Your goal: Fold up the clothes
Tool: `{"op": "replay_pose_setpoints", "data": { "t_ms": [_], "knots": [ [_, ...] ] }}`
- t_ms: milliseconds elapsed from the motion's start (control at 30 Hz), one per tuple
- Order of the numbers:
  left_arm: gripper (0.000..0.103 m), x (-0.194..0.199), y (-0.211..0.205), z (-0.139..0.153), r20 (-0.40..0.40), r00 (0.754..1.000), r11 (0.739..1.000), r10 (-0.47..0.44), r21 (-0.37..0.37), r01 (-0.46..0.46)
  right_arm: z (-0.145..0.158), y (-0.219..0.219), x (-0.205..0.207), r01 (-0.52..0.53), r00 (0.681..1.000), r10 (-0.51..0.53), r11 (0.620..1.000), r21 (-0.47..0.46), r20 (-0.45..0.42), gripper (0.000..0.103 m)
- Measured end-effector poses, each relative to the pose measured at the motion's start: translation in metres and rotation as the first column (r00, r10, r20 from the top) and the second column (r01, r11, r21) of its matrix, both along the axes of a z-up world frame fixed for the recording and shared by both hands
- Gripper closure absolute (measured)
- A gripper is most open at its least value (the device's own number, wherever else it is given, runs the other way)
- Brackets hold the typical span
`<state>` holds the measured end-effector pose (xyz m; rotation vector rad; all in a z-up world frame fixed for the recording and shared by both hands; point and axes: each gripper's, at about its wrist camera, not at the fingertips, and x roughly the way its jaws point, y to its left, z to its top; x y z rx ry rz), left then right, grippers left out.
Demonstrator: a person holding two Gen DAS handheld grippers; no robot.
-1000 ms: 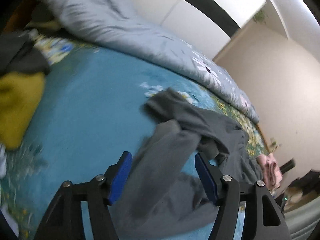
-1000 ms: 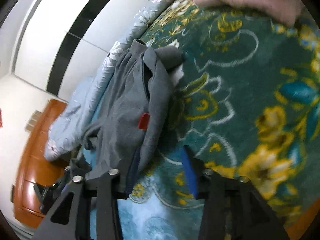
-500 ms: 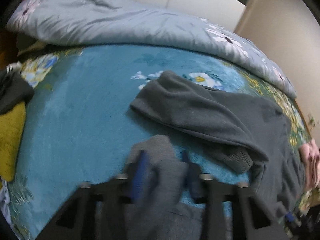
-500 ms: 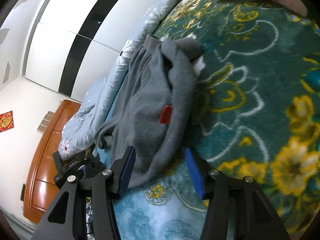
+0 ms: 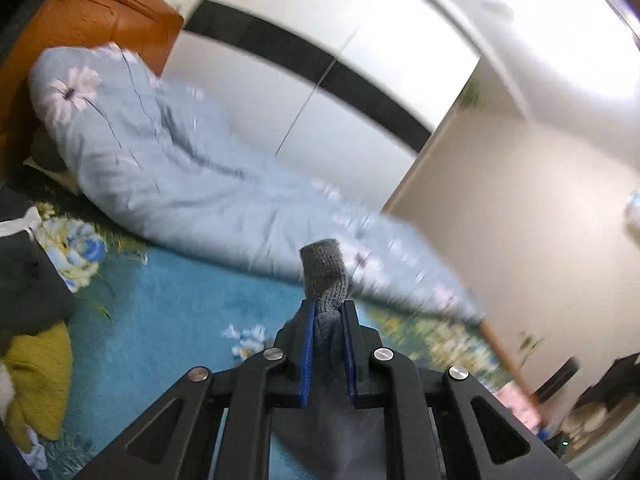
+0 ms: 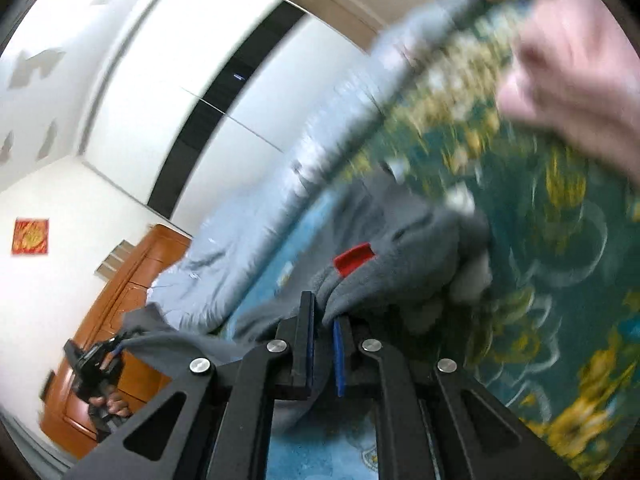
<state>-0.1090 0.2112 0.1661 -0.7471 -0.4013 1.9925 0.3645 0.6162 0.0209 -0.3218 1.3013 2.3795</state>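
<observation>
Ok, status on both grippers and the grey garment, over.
Left gripper shut on grey garment cuff. Right gripper just closed on its hem. Garment partly off blue blanket. Pink clothing nearby, not blocking.

The pink thing (image 6: pixel 576 76) top right was too smeared to identify, the quilt (image 5: pixel 224 184) blurred toward its far end, and the yellow garment (image 5: pixel 36 376) was cropped.

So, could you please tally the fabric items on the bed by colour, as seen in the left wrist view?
Grey: 1, sleeve clamped in the left gripper
Pale blue: 1, duvet
Yellow: 1, garment
Black: 1, garment
Pink: 1, garment
Total: 5
</observation>
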Motion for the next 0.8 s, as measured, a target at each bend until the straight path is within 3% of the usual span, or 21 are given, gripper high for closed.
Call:
{"op": "replay_pose_setpoints", "data": {
  "t_ms": [67,167,333,433,533,667,800],
  "knots": [
    [0.089,0.004,-0.030,-0.022,0.028,0.999,1.000,0.021,-0.015,-0.021,-0.004,-0.001,0.011,0.009,1.000,-0.009,1.000,0.017,0.022,0.095],
    [0.089,0.006,-0.062,-0.087,0.129,0.989,0.994,0.066,-0.099,-0.053,-0.040,-0.002,0.022,0.018,0.997,-0.014,0.998,-0.056,0.081,0.095],
    [0.090,0.023,-0.118,-0.189,0.355,0.923,0.985,0.148,-0.140,-0.104,-0.085,-0.006,0.037,0.027,0.987,-0.002,0.988,-0.149,0.161,0.095],
    [0.091,0.043,-0.144,-0.208,0.385,0.903,0.980,0.190,-0.131,-0.150,-0.091,-0.005,0.049,0.067,0.977,-0.037,0.988,-0.139,0.209,0.097],
    [0.098,0.055,-0.161,-0.209,0.361,0.906,0.973,0.222,-0.145,-0.181,-0.091,0.000,0.065,0.087,0.981,-0.056,0.983,-0.160,0.186,0.098],
    [0.098,0.064,-0.175,-0.212,0.330,0.909,0.962,0.255,-0.181,-0.204,-0.088,-0.005,0.070,0.069,0.981,-0.040,0.986,-0.149,0.188,0.097],
    [0.096,0.062,-0.181,-0.222,0.381,0.888,0.964,0.257,-0.165,-0.209,-0.092,-0.007,0.065,0.063,0.983,-0.031,0.983,-0.173,0.181,0.095]
  ]
}}
